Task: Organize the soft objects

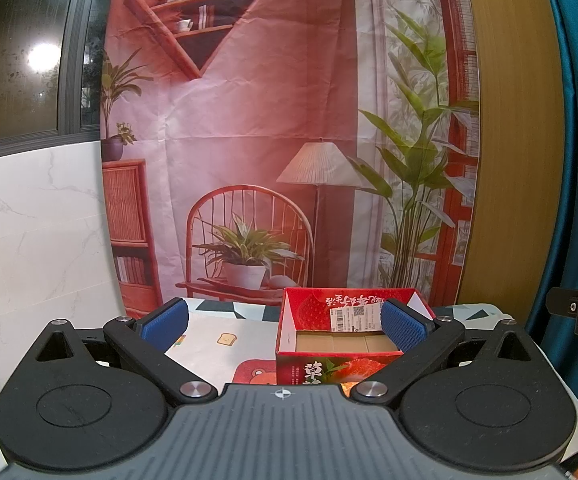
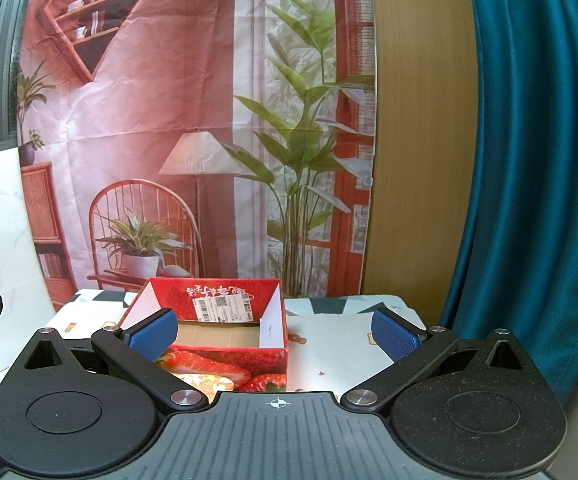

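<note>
On the left, the left gripper (image 1: 285,326) hovers level above the patterned table cover (image 1: 209,344), blue pads spread wide, nothing between them. Ahead sits the strawberry carton (image 1: 341,336), open-topped and seemingly empty: light, thin card, probably crushable, so best steadied by a side wall. No soft objects are visible in either view. Over to the right, the right gripper (image 2: 275,336) mirrors that pose, fingers wide apart and empty, the carton just ahead of its left pad (image 2: 155,334).

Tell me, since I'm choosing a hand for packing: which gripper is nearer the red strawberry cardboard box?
Neither clearly. The left gripper and right gripper both hover open just before the red strawberry cardboard box.
</note>
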Motion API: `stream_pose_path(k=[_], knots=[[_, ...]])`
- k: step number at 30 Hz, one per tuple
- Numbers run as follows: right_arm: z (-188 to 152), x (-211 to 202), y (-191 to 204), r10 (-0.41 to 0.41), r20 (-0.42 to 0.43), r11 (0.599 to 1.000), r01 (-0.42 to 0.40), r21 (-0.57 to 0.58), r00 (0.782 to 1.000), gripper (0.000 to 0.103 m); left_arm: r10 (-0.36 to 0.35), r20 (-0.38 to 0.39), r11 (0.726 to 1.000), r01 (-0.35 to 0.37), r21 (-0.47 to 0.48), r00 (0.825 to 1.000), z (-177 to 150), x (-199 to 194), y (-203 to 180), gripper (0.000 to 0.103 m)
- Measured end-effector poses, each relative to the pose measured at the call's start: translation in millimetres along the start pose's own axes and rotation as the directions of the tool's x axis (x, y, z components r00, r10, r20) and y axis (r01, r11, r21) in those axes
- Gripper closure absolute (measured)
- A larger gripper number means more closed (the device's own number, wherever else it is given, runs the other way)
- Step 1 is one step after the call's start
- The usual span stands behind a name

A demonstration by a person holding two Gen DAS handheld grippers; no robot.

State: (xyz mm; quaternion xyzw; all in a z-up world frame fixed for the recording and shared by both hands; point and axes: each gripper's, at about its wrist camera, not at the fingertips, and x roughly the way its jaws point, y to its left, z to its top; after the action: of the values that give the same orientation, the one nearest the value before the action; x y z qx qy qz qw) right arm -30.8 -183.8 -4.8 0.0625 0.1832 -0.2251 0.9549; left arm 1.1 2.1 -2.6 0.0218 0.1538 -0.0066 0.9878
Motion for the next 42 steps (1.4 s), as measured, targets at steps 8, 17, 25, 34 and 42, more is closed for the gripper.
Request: stream_pose_path(k=[8,17,25,34,42], knots=[[-4,0,1,0.000,0.002,1.000,0.000,-0.001,1.000,0.000,0.000,-0.001,1.000,0.000,0.000,1.000,0,0,0,0.000],[0,1,-1,0.000,0.000,1.000,0.000,-0.001,1.000,0.000,0.000,-0.001,1.000,0.000,0.000,1.000,0,0,0,0.000],[1,0,0,0.001,0.000,1.000,-0.001,-0.001,1.000,0.000,0.000,-0.001,1.000,0.000,0.001,1.000,0,0,0,0.000],[-2,2,3,0.014,0.002,1.000,-0.014,0.000,1.000,0.000,0.002,-0.003,1.000,-0.002,-0.003,1.000,-2,0,1,0.000],[-9,6,-8,0.070,0.063,0.996,-0.073,0.052,0.996,0.000,0.020,0.020,1.000,-0.020,-0.015,1.000,-15,7,7,0.000]])
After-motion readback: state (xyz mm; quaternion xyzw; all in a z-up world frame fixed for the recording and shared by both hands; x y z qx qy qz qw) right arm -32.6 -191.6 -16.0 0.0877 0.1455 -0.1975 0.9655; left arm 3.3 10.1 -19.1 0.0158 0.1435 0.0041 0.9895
